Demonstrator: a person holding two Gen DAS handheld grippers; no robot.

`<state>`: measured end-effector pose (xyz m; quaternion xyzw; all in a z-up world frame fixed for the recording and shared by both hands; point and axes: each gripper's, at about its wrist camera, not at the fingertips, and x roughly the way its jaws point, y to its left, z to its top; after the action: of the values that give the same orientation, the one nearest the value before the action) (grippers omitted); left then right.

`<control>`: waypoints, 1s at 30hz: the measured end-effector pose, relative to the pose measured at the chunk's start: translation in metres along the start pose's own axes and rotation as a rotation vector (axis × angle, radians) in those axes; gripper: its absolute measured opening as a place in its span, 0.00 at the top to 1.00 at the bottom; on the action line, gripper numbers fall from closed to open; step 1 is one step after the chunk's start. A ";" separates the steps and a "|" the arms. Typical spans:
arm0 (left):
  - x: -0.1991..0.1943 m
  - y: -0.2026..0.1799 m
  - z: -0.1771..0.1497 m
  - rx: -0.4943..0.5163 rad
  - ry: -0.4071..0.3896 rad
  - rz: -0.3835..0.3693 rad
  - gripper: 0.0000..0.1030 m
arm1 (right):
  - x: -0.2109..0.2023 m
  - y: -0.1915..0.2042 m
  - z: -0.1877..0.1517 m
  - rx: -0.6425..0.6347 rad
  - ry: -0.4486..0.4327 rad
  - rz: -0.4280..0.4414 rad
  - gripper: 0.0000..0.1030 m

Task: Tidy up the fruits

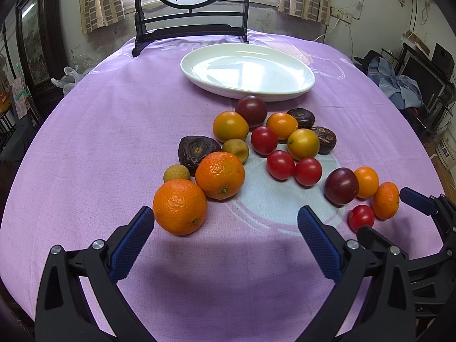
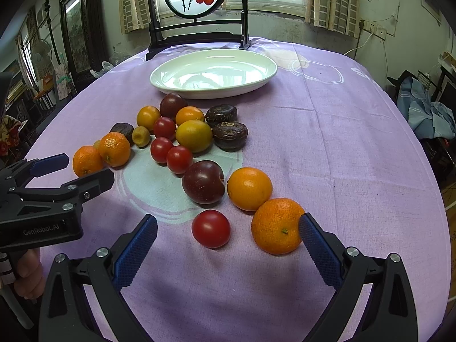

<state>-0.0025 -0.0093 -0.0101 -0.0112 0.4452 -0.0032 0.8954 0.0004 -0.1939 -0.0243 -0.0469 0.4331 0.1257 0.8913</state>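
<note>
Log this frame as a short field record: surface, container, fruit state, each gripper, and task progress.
surface: round table under a purple tablecloth
container: white oval plate, nothing in it
fruit: all loose on the cloth in front of the plate: mandarins, cherry tomatoes, plums, dark water chestnuts, small yellowish fruits
left gripper: jaws open, left pad beside a mandarin
right gripper: jaws open, right pad against a mandarin, with a cherry tomato between the jaws
progress: no fruit on the plate yet
</note>
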 end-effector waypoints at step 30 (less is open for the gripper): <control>0.034 0.042 0.004 0.002 0.093 -0.015 0.59 | 0.001 -0.019 -0.021 -0.028 0.068 0.020 0.03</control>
<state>0.0208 0.0325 -0.0359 -0.0135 0.4863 -0.0110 0.8736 -0.0095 -0.2155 -0.0386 -0.0594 0.4619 0.1391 0.8739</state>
